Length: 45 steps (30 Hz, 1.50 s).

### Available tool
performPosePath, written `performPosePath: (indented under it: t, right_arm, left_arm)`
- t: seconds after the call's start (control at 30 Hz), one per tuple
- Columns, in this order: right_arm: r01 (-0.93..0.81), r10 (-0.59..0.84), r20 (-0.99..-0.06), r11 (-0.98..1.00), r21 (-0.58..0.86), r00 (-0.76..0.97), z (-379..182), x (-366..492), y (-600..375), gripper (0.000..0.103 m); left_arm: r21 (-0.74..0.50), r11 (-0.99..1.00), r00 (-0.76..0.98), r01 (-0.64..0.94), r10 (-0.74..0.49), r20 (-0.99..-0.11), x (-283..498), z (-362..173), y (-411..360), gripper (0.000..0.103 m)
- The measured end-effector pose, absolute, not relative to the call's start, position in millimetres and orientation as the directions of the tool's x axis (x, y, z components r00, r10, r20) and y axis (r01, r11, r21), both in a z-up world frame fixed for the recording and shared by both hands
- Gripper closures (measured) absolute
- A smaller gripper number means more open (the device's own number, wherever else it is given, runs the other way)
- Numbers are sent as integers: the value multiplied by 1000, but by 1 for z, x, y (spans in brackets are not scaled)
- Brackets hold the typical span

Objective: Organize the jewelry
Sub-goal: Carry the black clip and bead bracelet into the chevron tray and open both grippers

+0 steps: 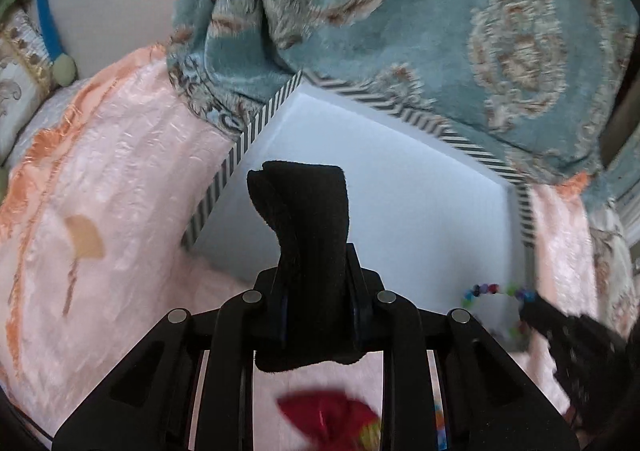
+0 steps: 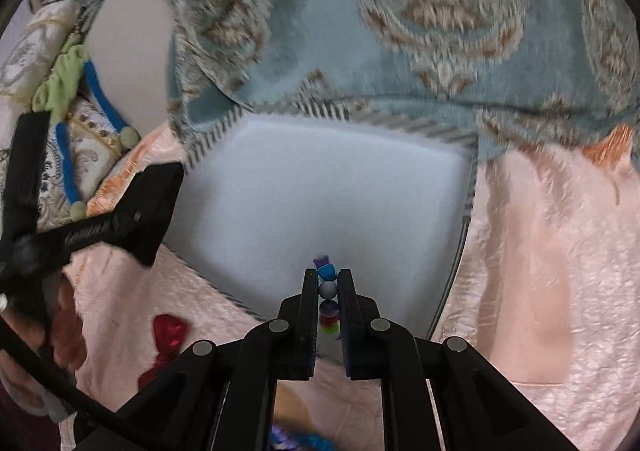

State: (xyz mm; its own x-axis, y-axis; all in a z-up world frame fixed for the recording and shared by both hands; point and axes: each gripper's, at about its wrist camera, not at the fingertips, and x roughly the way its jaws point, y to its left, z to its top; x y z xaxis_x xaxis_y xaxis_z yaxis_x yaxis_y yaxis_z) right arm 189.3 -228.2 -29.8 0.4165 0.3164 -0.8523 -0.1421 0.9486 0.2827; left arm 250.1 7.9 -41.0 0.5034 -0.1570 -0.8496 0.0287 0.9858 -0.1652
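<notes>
A white box point(image 1: 384, 203) with a black-and-white striped rim lies open on the pink bedspread; it also shows in the right wrist view point(image 2: 320, 195). My left gripper point(image 1: 316, 287) is shut on a black fabric band point(image 1: 308, 219) held above the box's near edge. My right gripper point(image 2: 329, 279) is shut on a string of coloured beads point(image 2: 328, 289) over the box's near edge. In the left wrist view the bead bracelet point(image 1: 494, 291) hangs from the right gripper's fingers point(image 1: 560, 323) at the box's right corner.
A teal patterned blanket point(image 1: 440, 31) is bunched behind the box. A red shiny item point(image 1: 328, 415) lies on the pink bedspread point(image 1: 120, 211) near me; it shows in the right wrist view point(image 2: 170, 331). Patterned pillows and a blue-green cord point(image 2: 72, 155) sit far left.
</notes>
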Motion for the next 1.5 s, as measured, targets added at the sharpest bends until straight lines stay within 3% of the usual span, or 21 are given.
performPosePath:
  t: [0.2, 0.5, 0.7, 0.77, 0.8, 0.83, 0.87, 0.93, 1.03, 1.07, 1.2, 1.5]
  right_arm:
    - [-157, 267, -899, 962, 225, 346, -55, 179, -246, 94]
    - [-229, 187, -925, 967, 114, 331, -51, 156, -268, 95]
    - [-162, 258, -901, 963, 214, 347, -49, 158, -280, 94]
    - [-148, 287, -897, 957, 251, 336, -52, 163, -274, 90]
    - [-142, 295, -898, 955, 261, 328, -53, 165, -271, 80]
    - [-138, 300, -897, 953, 269, 324, -53, 166, -268, 62]
    - [-137, 309, -894, 951, 278, 324, -53, 165, -265, 58]
    - [-142, 312, -890, 949, 280, 332, -50, 161, -262, 57]
    - [-157, 298, -889, 953, 258, 347, -43, 157, -258, 57]
    - [-156, 298, -887, 953, 259, 352, -39, 155, -259, 57]
    - [-136, 319, -868, 948, 288, 381, -22, 145, -264, 56]
    - [-150, 283, -831, 959, 240, 480, 21, 96, -261, 43]
  left_arm:
    - [-125, 992, 443, 17, -120, -888, 266, -80, 8, 82]
    - [-157, 981, 377, 117, -190, -906, 209, -74, -5, 81]
    - [-126, 986, 412, 110, -161, -897, 207, -64, -17, 80]
    - [-128, 987, 405, 100, -158, -901, 216, -70, -20, 80]
    - [-125, 988, 401, 94, -153, -903, 219, -74, -21, 79]
    - [-124, 989, 397, 83, -147, -906, 220, -79, -20, 76]
    - [-124, 990, 393, 73, -143, -908, 221, -82, -18, 70]
    - [-137, 989, 400, 54, -147, -905, 221, -84, -14, 63]
    - [-147, 989, 416, 33, -147, -897, 216, -79, -7, 39]
    - [-160, 987, 425, 22, -154, -892, 213, -76, -3, 37]
    - [-218, 976, 450, -16, -187, -873, 197, -59, 9, 36]
    - [-119, 993, 562, 14, -106, -820, 136, -13, 10, 36]
